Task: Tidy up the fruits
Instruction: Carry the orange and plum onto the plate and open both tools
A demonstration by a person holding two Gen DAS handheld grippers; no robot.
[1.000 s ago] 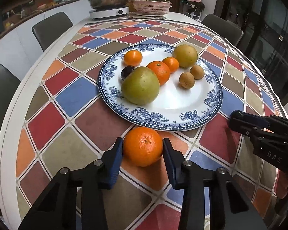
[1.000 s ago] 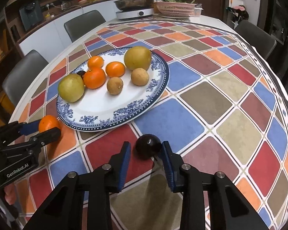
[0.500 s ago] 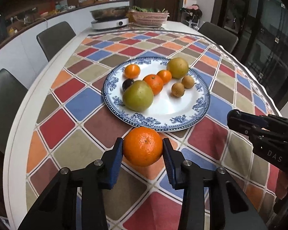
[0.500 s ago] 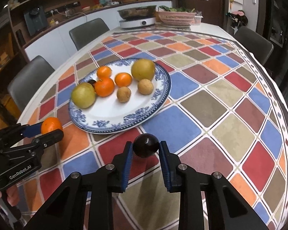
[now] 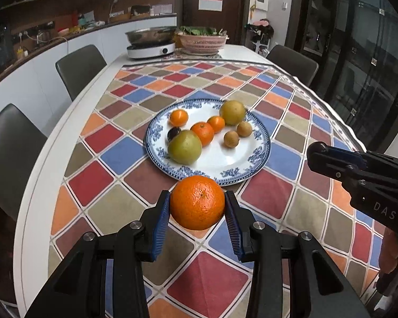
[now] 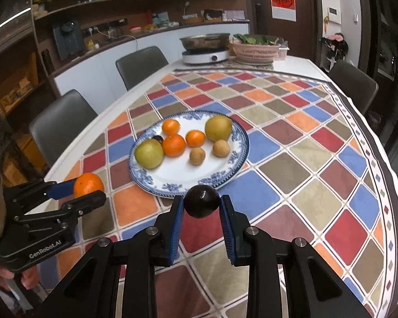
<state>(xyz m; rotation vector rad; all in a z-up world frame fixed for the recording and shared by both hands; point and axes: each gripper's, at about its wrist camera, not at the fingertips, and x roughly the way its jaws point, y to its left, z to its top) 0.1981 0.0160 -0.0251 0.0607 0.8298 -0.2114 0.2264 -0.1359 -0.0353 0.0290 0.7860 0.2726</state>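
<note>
My left gripper (image 5: 197,206) is shut on an orange (image 5: 197,202) and holds it above the table, just short of the near rim of the blue-patterned plate (image 5: 225,161). My right gripper (image 6: 201,206) is shut on a dark round fruit (image 6: 201,202), held above the table before the plate's (image 6: 177,177) near rim. The plate carries two green-yellow fruits, three small oranges, two small brown fruits and a dark fruit. The left gripper with its orange (image 6: 88,184) also shows in the right wrist view, and the right gripper (image 5: 331,159) in the left wrist view.
The table has a checkered coloured cloth (image 5: 135,148). An induction cooker with a pan (image 5: 151,43) and a pink basket of greens (image 5: 203,43) stand at the far end. Grey chairs (image 5: 79,66) stand around the table.
Both grippers have risen with their fruit off the table. The views now look from higher up, with the plate farther away.
</note>
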